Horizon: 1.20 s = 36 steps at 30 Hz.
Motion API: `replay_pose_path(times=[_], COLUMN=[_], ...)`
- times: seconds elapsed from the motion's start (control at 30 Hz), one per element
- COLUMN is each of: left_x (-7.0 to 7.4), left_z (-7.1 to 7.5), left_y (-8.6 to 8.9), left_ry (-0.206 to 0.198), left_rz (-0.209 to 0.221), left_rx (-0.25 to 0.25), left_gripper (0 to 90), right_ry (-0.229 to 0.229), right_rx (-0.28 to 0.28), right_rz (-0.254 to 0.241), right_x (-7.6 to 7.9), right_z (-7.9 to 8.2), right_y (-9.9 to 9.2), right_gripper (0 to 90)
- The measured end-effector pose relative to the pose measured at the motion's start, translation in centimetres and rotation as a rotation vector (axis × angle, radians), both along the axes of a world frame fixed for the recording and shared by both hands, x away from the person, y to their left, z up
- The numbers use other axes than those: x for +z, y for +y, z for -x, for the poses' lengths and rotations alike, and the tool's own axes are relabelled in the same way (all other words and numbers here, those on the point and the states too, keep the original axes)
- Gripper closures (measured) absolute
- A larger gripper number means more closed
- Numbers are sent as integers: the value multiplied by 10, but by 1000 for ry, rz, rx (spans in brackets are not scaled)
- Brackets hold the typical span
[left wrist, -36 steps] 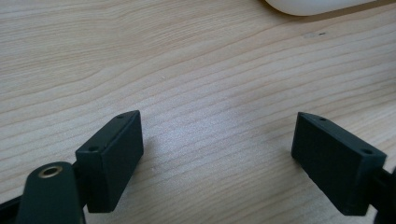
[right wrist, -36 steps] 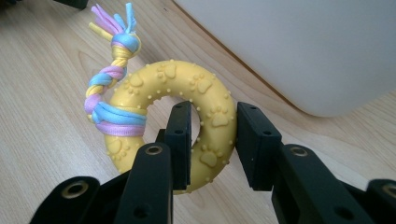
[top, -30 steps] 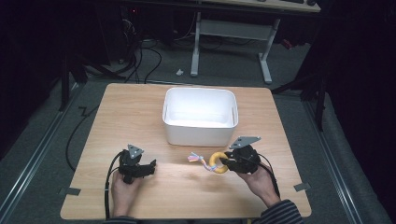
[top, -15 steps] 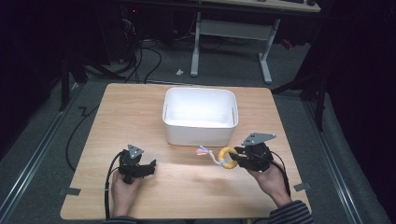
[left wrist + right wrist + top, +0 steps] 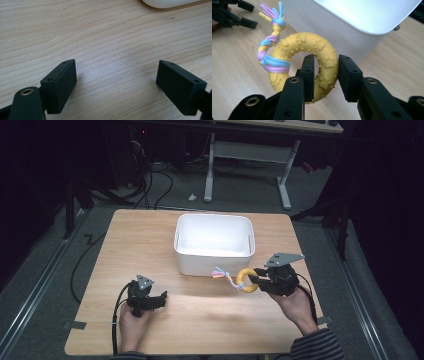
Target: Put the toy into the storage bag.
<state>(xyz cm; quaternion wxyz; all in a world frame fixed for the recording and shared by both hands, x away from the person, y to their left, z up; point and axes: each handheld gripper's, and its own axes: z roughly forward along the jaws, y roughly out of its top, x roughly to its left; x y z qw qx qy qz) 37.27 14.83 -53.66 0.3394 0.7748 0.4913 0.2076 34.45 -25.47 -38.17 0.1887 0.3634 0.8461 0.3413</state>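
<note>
Left gripper [image 5: 159, 301], lower left of the high view, jaws wide apart, nothing between them, bare bench [image 5: 210, 320] around it. Right gripper [image 5: 256, 279], lower right, clamped on yellow ring toy [image 5: 246, 280]; rope tail [image 5: 223, 274] trails left. White bin [image 5: 214, 245] just beyond, near edge close to the toy. Since a second ago, toy is lifted off the bench, nearer the bin.

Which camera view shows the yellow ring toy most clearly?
The right gripper view: the ring toy is close, with paw prints and braided rope visible, and the right gripper clamps its rim. In the high view it is small, beside the white bin. The left gripper view looks at the table.
</note>
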Motion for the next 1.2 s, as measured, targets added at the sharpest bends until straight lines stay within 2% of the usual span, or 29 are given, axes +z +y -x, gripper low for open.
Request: replay_pose_path(times=[0.23,0.57,0.67,0.9,1.2], left_x=[0,0,0,0,0], left_z=[0,0,0,0,0], left_y=[0,0,0,0,0], left_ry=[0,0,0,0,0], left_rz=[0,1,1,1,2], left_rx=[0,0,0,0,0], left_gripper=[170,170,170,170,171], right_ry=[-18,-32,-23,-18,-18], right_rx=[23,28,31,26,-4], right_rz=[-23,-26,-38,-13,-30], right_x=[23,43,46,50,56], right_z=[-9,-25,-32,-46,-64], right_y=[5,12,14,22,24], right_gripper=[678,678,679,678,678])
